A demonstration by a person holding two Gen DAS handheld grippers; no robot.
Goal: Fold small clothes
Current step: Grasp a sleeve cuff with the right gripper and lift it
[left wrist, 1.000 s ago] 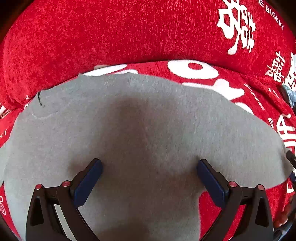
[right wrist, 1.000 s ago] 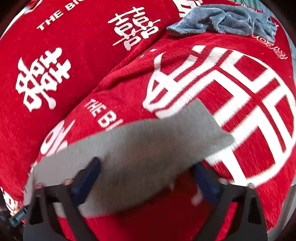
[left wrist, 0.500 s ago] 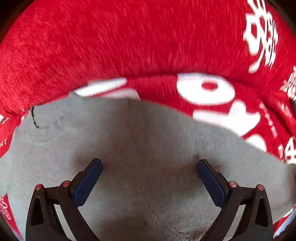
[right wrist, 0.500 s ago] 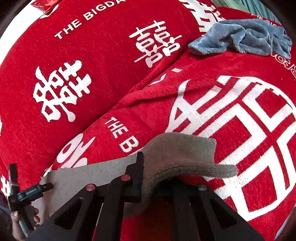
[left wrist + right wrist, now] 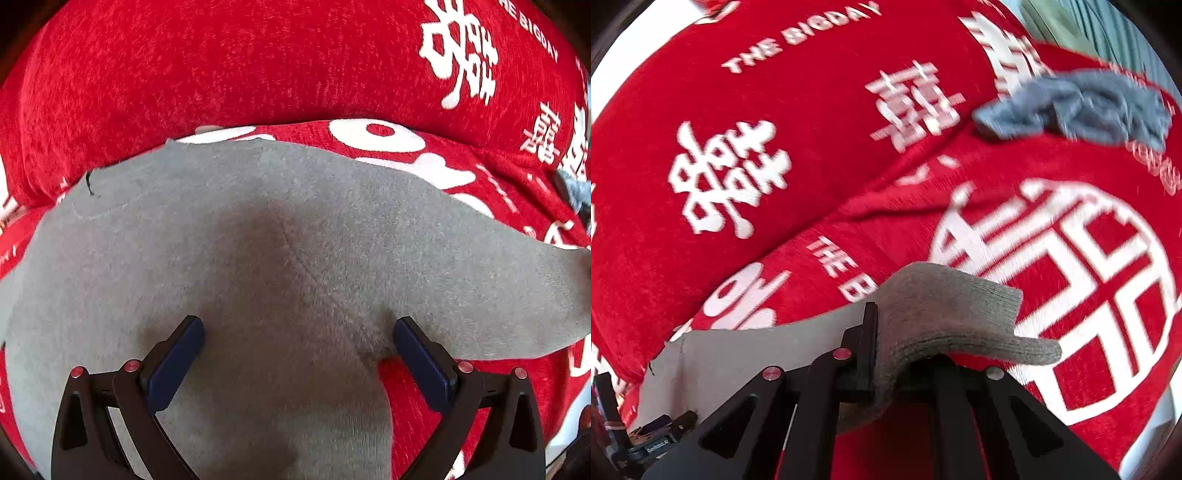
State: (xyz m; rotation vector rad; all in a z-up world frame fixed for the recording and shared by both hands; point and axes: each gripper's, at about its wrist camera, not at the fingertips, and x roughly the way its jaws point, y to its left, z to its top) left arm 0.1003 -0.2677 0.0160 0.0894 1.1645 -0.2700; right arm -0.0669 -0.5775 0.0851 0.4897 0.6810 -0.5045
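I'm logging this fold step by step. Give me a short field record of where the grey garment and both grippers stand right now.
surface: red cover with white print
garment: grey garment spread on the cover
left gripper: open, jaws wide over the garment
right gripper: shut on the garment's ribbed end, lifted clear of the cover
other cloth: crumpled blue cloth further back, untouched
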